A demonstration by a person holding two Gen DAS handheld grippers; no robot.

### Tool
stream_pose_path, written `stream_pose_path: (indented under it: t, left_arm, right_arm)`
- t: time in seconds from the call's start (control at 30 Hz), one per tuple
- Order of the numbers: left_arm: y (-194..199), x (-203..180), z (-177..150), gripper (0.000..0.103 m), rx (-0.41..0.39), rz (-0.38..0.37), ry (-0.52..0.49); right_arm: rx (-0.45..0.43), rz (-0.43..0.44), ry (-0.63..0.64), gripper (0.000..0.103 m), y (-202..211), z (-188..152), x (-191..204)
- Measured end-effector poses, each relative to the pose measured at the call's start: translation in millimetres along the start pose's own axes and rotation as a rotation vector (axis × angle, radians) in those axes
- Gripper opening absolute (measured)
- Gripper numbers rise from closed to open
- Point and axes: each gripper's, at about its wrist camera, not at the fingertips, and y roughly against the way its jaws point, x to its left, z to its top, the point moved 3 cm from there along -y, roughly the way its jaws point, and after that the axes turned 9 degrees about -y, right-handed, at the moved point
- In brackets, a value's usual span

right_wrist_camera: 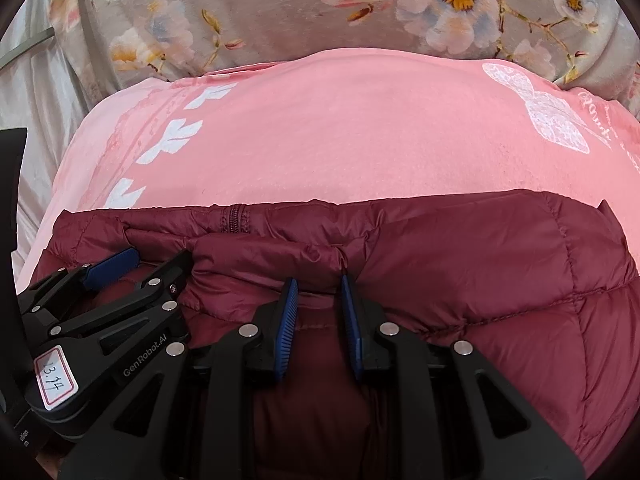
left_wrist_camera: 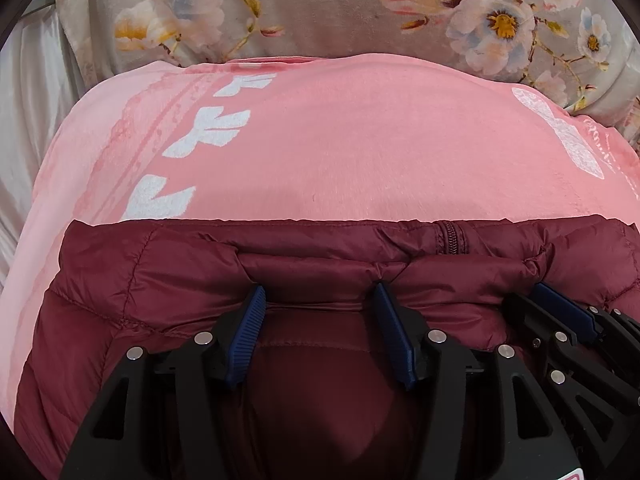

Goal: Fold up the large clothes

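A maroon quilted puffer jacket (left_wrist_camera: 160, 280) lies on pink cloth; it also shows in the right wrist view (right_wrist_camera: 480, 264). Its far edge with a zipper (left_wrist_camera: 450, 236) is folded over toward me. My left gripper (left_wrist_camera: 320, 292) is open, its blue pads resting on the folded jacket with fabric bulging between them. My right gripper (right_wrist_camera: 316, 284) is partly open, narrower, pressed against the same fold. The two grippers sit side by side: the right gripper (left_wrist_camera: 560, 308) shows in the left view, the left gripper (right_wrist_camera: 120, 264) in the right view.
A pink sheet with white prints (left_wrist_camera: 360, 140) lies under the jacket. Behind it is a grey floral blanket (left_wrist_camera: 320, 8). White fabric (left_wrist_camera: 32, 92) lies at the far left.
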Motion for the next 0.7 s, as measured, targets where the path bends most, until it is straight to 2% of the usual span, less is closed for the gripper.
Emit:
stream_pose_path:
  t: [0.13,0.2,0.23,0.3,0.43,0.57,0.7]
  left_arm:
    - [2,1,1,0.058,0.01,-0.001,0.003]
    - [9,3,-2,0.058,0.028,-0.006,0.01]
    - [17,6,-5,0.058,0.035,-0.015,0.025]
    - [38,13,-15,0.061,0.038,-0.06,0.075]
    - [77,18,-41,0.061,0.058,-0.119,0.146]
    - [95,16,-69,0.061,0.092,-0.12,0.167]
    - [103,16,-90,0.062,0.102,-0.106,0.173]
  right_arm:
    - [-0.03,0.001,-0.034,0.021,8,2,-8]
    - [-0.086,-0.048,-0.064,0.021,27,0,-15]
    - [-0.11,-0.065,-0.064,0.023,38,-2,-15]
    - [-0.129,-0.038,-0.058,0.025,60,-11,-13]
    - [-0.093,0.045,-0.029,0.025,93,-44,3]
    - [-0.011,0.102,-0.037,0.025,99,-67,17]
    - [0.028,0.092,-0.034,0.025,92,-84,25]
